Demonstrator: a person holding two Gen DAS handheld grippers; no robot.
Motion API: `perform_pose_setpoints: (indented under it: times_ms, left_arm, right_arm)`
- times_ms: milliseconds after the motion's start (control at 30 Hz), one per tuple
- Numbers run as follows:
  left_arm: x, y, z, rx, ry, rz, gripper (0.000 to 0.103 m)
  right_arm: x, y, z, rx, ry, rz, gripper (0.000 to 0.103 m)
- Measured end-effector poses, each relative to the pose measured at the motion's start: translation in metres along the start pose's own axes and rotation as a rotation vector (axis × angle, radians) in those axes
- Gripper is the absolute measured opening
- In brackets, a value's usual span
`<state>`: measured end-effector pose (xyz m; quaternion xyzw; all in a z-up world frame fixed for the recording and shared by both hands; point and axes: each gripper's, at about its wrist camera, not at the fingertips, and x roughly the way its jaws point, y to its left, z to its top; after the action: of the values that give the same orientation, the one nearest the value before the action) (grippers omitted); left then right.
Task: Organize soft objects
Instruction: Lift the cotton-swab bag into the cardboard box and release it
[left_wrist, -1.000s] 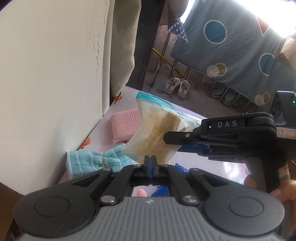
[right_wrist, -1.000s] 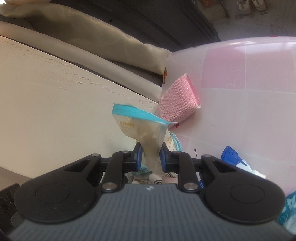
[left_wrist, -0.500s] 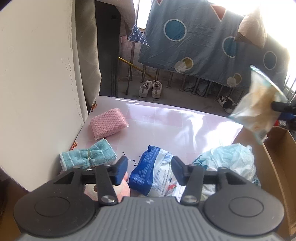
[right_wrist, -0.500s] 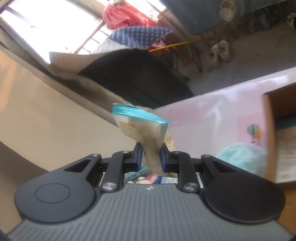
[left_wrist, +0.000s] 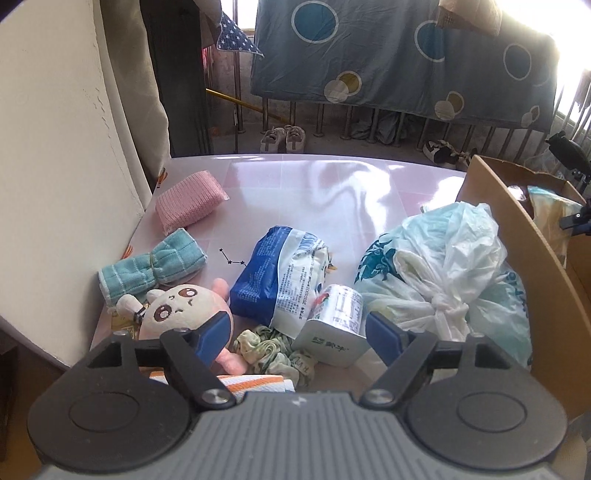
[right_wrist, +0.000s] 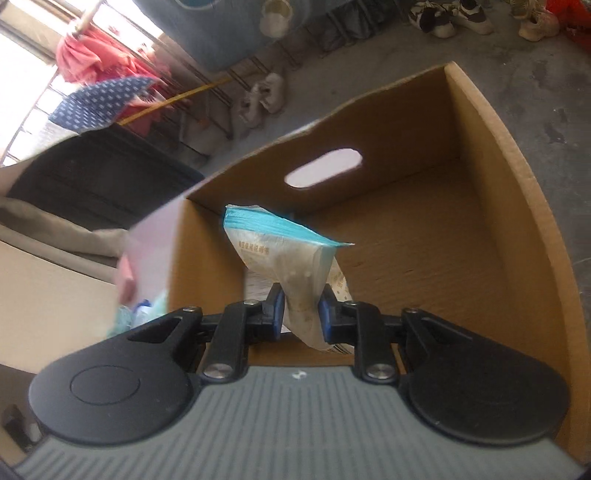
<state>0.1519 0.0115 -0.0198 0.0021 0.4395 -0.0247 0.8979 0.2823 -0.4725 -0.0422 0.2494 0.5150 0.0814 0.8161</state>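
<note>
My right gripper (right_wrist: 301, 312) is shut on a clear zip bag (right_wrist: 291, 254) with a teal strip, held over the open cardboard box (right_wrist: 424, 236). The bag also shows in the left wrist view (left_wrist: 550, 218), inside the box (left_wrist: 517, 236) at the right. My left gripper (left_wrist: 299, 334) is open and empty above a pile on the pink table (left_wrist: 314, 192): a plush toy (left_wrist: 173, 306), a blue-white packet (left_wrist: 284, 277), a white cup (left_wrist: 336, 325), a green scrunchie (left_wrist: 266, 347), a knotted plastic bag (left_wrist: 439, 269).
A teal rolled cloth (left_wrist: 155, 267) and a pink sponge (left_wrist: 188, 205) lie by the cream wall (left_wrist: 62, 166) on the left. The box has a hand slot (right_wrist: 323, 171) in its far side. Beyond the table, shoes and a hanging sheet.
My right gripper carried the zip bag from the wall side over to the box. My left gripper let go of the bag, opened wide and drew back over the pile.
</note>
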Motion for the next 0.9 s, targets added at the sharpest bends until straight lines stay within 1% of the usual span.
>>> perform_pose_setpoints:
  times_ms: [33, 67, 167, 267, 367, 533, 633, 667, 700, 767, 800, 867, 900]
  left_arm:
    - [0.001, -0.001, 0.0, 0.003, 0.001, 0.003, 0.081]
    - [0.002, -0.003, 0.001, 0.006, 0.002, 0.004, 0.081]
    - [0.006, -0.006, 0.002, 0.015, 0.008, 0.005, 0.081]
    - [0.009, -0.006, 0.003, 0.021, 0.014, 0.014, 0.081]
    - [0.012, -0.003, 0.003, 0.015, 0.021, 0.014, 0.081]
    - [0.015, 0.001, 0.001, 0.003, 0.034, 0.016, 0.081]
    - [0.015, 0.003, 0.0, -0.006, 0.036, 0.012, 0.081]
    - [0.015, 0.003, 0.0, -0.007, 0.037, 0.01, 0.081]
    - [0.014, 0.003, 0.0, -0.006, 0.038, 0.009, 0.081]
    - [0.013, 0.002, 0.0, -0.001, 0.036, 0.008, 0.081]
    - [0.012, 0.002, 0.0, 0.002, 0.031, 0.007, 0.081]
    - [0.011, 0.002, -0.001, 0.001, 0.028, 0.008, 0.081]
    - [0.012, 0.002, -0.001, -0.002, 0.03, 0.007, 0.081]
  right_arm:
    - [0.016, 0.001, 0.003, -0.028, 0.02, -0.053, 0.018]
    - [0.028, -0.003, 0.005, -0.031, 0.032, -0.08, 0.018]
    - [0.05, -0.007, 0.015, -0.042, 0.04, -0.097, 0.02]
    - [0.067, -0.001, 0.022, -0.09, 0.028, -0.148, 0.024]
    - [0.081, 0.009, 0.029, -0.143, 0.014, -0.199, 0.026]
    - [0.094, 0.019, 0.031, -0.172, -0.011, -0.174, 0.026]
    - [0.096, 0.022, 0.027, -0.198, -0.031, -0.203, 0.028]
    - [0.097, 0.023, 0.025, -0.203, -0.041, -0.215, 0.03]
    - [0.097, 0.025, 0.025, -0.203, -0.047, -0.236, 0.034]
    - [0.092, 0.031, 0.024, -0.203, -0.066, -0.285, 0.035]
    - [0.084, 0.034, 0.023, -0.206, -0.091, -0.285, 0.035]
    - [0.066, 0.037, 0.022, -0.18, -0.145, -0.22, 0.035]
    - [0.057, 0.038, 0.021, -0.16, -0.165, -0.174, 0.035]
